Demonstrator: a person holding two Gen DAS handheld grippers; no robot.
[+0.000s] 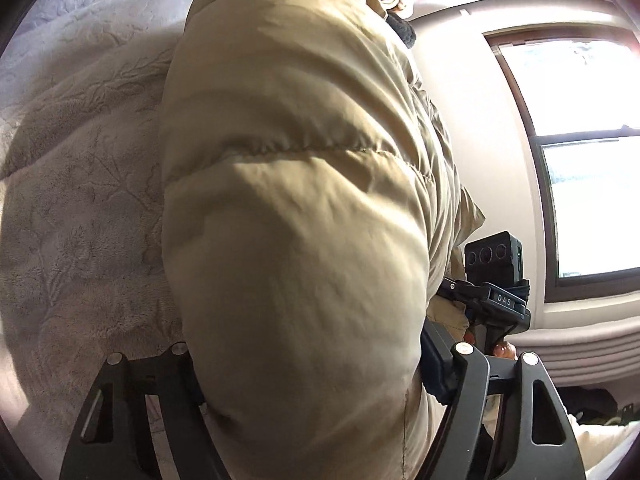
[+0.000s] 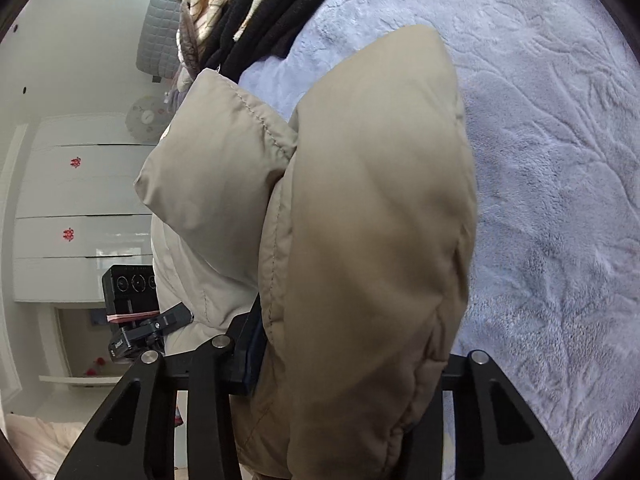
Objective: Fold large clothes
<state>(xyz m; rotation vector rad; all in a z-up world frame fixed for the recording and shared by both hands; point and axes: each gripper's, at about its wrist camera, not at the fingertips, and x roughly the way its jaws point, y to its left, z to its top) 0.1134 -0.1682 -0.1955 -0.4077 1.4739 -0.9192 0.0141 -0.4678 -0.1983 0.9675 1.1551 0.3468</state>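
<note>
Two grippers, both clamped on one tan puffer jacket. Left gripper: jaws fairly wide, packed full with a thick quilted bulge of the coat; dark pad on the window side pressed into the fabric, opposite finger mostly hidden behind the bulge. Right gripper: jaws narrower, closed on a padded fold, dark pad tight against the stitched edge. Bulks up over a plush blanket embossed with a leaf pattern, filling the middle of both views; cannot tell whether the lower part rests on the blanket or hangs clear. Collar end, with a dark lining, points away toward the top of the left wrist view. Beside the coat's edge there, a black camera box, and behind it a bright window. At the far end of the blanket, a heap of dark and striped clothes. White drawers with small red marks off to the side.
</note>
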